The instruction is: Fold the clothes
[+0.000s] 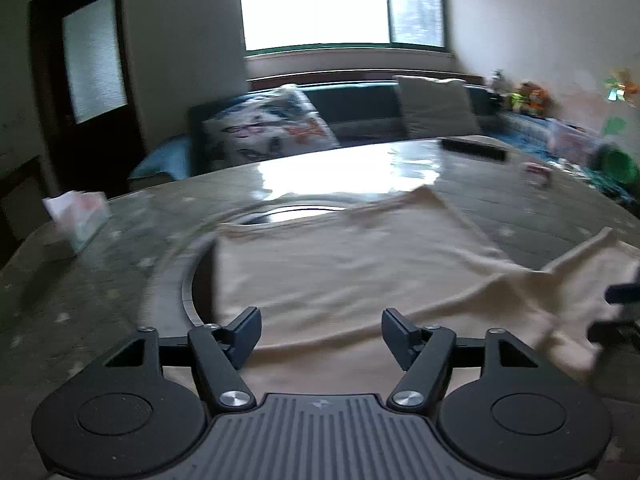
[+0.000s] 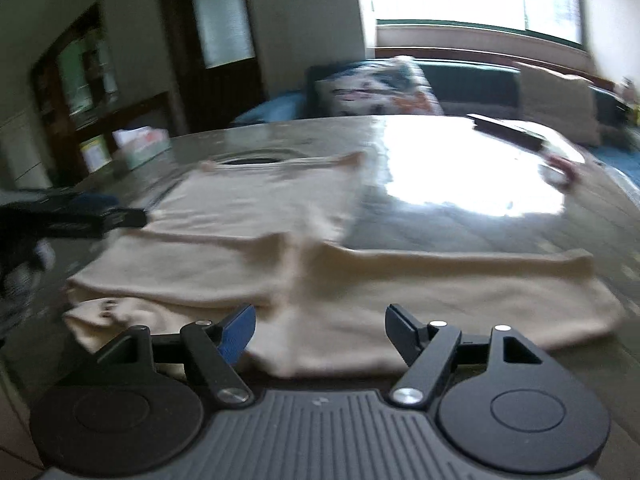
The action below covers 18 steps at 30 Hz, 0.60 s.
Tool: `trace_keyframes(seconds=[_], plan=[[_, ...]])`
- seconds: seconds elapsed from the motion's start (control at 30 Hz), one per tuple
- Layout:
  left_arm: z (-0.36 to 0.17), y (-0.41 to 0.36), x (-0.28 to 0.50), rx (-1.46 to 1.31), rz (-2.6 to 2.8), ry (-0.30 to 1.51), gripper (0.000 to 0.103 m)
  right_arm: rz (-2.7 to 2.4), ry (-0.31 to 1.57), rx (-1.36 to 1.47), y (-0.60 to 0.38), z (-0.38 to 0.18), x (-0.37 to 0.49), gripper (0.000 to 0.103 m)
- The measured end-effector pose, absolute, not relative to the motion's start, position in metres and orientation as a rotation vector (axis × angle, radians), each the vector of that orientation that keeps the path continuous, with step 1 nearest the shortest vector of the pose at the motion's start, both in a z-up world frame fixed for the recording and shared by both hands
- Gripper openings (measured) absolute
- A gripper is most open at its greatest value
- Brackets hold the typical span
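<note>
A cream garment [image 1: 340, 272] lies spread on the round grey table [image 1: 100, 264], partly folded, with a sleeve reaching right. My left gripper [image 1: 320, 330] hovers open just above its near edge, nothing between the fingers. In the right wrist view the same garment [image 2: 280, 280] shows a folded band across its near part and a small dark print at the near left corner. My right gripper [image 2: 320, 326] is open over that near edge, holding nothing. The left gripper [image 2: 80, 220] appears at the left edge there, blurred; dark parts of the right gripper [image 1: 620, 304] show at the far right in the left wrist view.
A tissue box [image 1: 80, 216] stands on the table's left side. A dark flat object [image 1: 474, 148] and a small pink item [image 1: 536, 172] lie at the far right. A round inset [image 1: 288, 212] sits in the table centre. Beyond are a sofa with cushions [image 1: 264, 128] and a window.
</note>
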<state>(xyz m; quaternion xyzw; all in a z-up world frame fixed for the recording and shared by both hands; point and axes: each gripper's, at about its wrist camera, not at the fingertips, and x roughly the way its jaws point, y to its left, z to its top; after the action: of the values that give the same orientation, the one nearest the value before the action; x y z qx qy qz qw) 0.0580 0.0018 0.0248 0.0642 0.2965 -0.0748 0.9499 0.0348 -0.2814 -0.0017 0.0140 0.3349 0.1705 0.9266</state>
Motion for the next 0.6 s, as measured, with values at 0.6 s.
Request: trace_keyframes(seconds=[0.6], plan=[[0.007,-0.062,0.061,0.198,-0.277,0.645,0.080,-0.084,0.660,0.153,-0.406,-0.021,0.055,0.058]])
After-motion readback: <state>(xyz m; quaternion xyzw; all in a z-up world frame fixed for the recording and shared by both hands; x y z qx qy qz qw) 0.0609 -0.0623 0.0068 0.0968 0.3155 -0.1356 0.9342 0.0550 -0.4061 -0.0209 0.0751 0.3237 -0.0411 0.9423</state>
